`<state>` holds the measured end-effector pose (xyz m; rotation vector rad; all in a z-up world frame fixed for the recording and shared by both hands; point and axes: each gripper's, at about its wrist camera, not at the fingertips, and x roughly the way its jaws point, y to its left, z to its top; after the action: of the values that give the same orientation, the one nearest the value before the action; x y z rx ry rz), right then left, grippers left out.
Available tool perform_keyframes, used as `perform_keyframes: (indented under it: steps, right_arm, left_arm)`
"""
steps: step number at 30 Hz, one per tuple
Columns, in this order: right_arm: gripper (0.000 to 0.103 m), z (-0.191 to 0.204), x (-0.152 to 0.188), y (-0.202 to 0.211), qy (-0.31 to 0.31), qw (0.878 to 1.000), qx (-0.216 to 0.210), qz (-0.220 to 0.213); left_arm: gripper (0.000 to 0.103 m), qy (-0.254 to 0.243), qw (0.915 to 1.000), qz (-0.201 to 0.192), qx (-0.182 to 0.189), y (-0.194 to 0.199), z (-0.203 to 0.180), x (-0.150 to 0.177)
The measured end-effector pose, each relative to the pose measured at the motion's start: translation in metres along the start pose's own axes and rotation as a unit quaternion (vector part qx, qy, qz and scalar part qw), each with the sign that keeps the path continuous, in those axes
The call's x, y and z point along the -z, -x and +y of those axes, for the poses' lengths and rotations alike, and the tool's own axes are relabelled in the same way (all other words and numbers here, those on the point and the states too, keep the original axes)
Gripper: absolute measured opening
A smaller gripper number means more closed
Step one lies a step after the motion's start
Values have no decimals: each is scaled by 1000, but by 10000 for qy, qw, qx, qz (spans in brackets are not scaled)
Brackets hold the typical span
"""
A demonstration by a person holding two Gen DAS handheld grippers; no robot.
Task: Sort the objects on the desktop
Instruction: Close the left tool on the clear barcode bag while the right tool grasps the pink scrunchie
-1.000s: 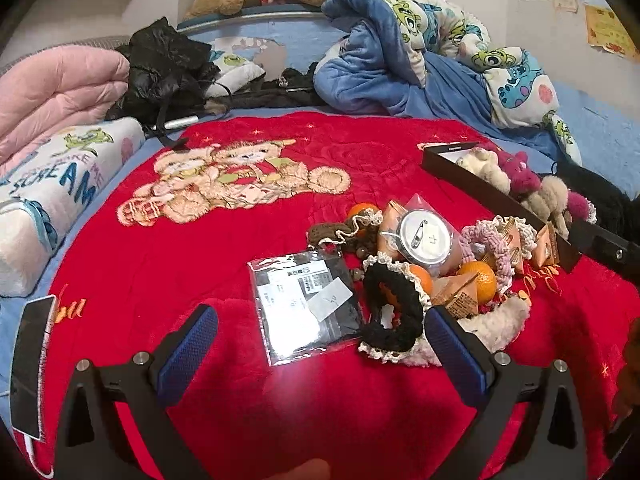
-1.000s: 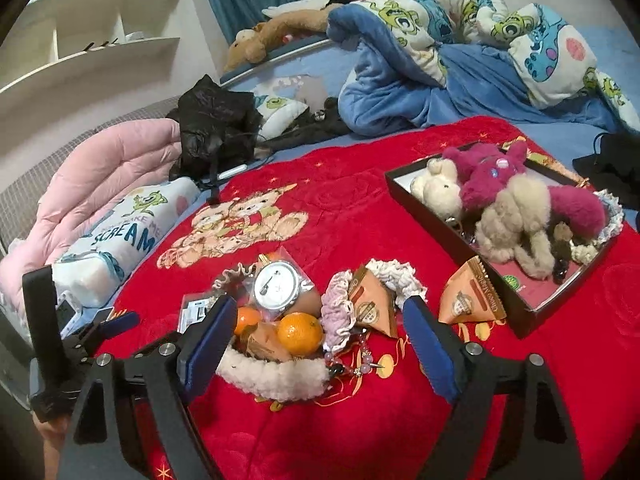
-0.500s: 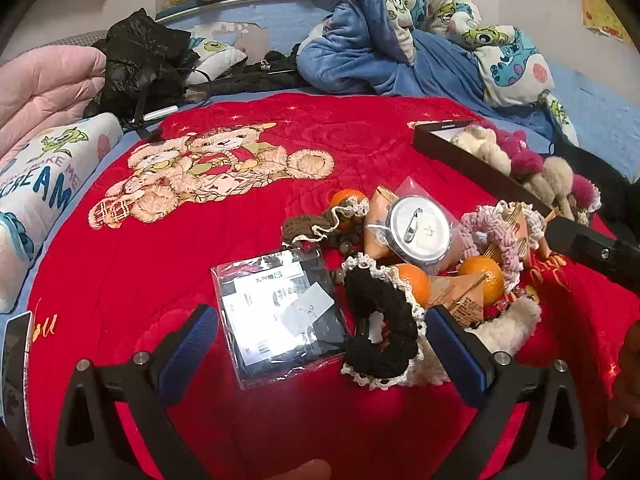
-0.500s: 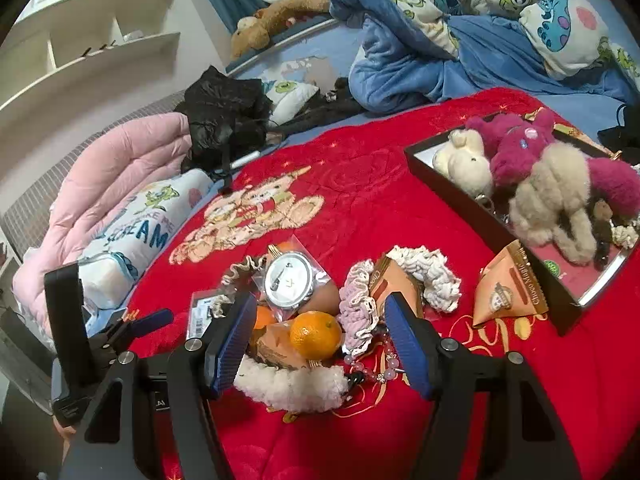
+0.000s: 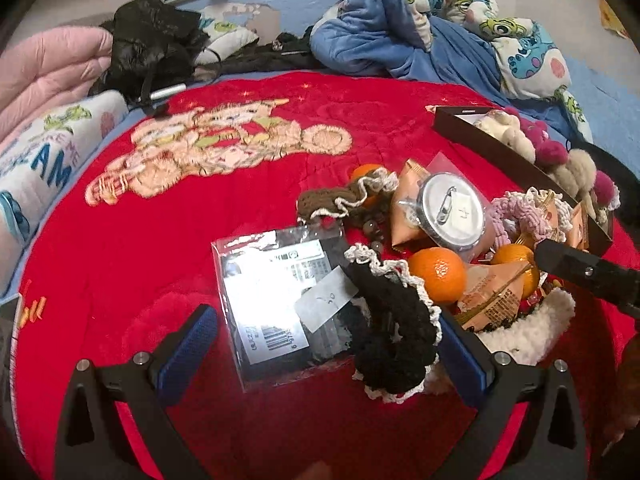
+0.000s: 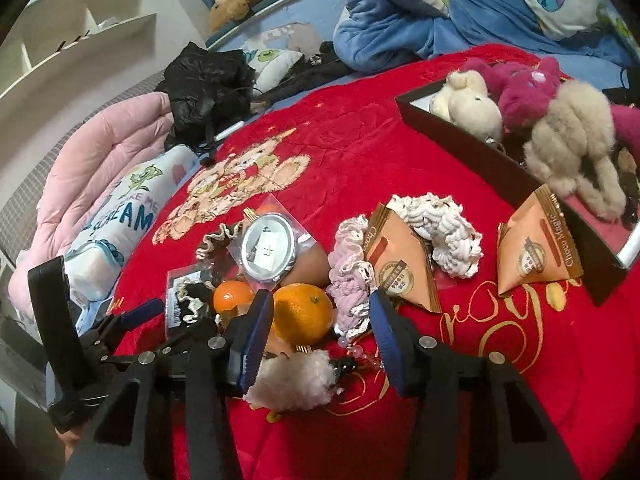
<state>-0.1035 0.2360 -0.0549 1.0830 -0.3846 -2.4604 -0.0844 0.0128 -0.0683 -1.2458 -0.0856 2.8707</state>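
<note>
Both tools are spread and empty, the right gripper (image 6: 318, 322) straddling a mandarin (image 6: 303, 313) in the pile on the red blanket (image 6: 520, 360), the left gripper (image 5: 328, 354) over a bagged packet (image 5: 276, 304), so I'd guess a closing pinch comes next.

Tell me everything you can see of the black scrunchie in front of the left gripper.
The black scrunchie is a knitted-looking ring with a cream frilled edge, lying flat on the red blanket. Its left side overlaps the clear plastic packet; its upper edge meets an orange. It sits between the open left gripper's blue fingers, close against the right one, not gripped.
</note>
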Motion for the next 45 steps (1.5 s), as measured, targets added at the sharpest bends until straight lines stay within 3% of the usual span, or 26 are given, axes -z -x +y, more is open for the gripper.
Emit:
perform_keyframes:
  steps: [5,10,17,18,21,24,31,38,45]
  right_arm:
    - [46,-5,-4,-9,-165,9998,-59,18]
    - [39,-7,-7,-11,-273,9996,-84,-15]
    - [39,-1,-8,-13,-180,9998,72,21]
    - [38,0,-8,-13,-172,9998,95,25]
    - [31,2,-7,-11,-161,9998,78,17]
    - [24,3,-6,-8,-151,9998,106,0]
    - [15,2,-5,0,-251,9996,121,-81]
    - [12,4,-2,12,-229,9994,84,-241]
    - [12,9,0,21,-227,9991,39,-368]
  left_arm:
    - [103,370,9988,189,265,-11,11,4]
    - [103,293,9994,141,110,-13,7,8]
    - [102,363,9990,164,194,-13,10,8]
    - [99,373,9990,148,195,-12,11,8]
    - [75,338,9994,66,82,-6,11,9]
    - [54,296,9992,-3,284,3,13,11]
    - [34,301,9982,-199,471,22,17,17]
    - [29,-2,9974,-485,536,46,12,20]
    - [31,138,9968,-524,584,62,25,26]
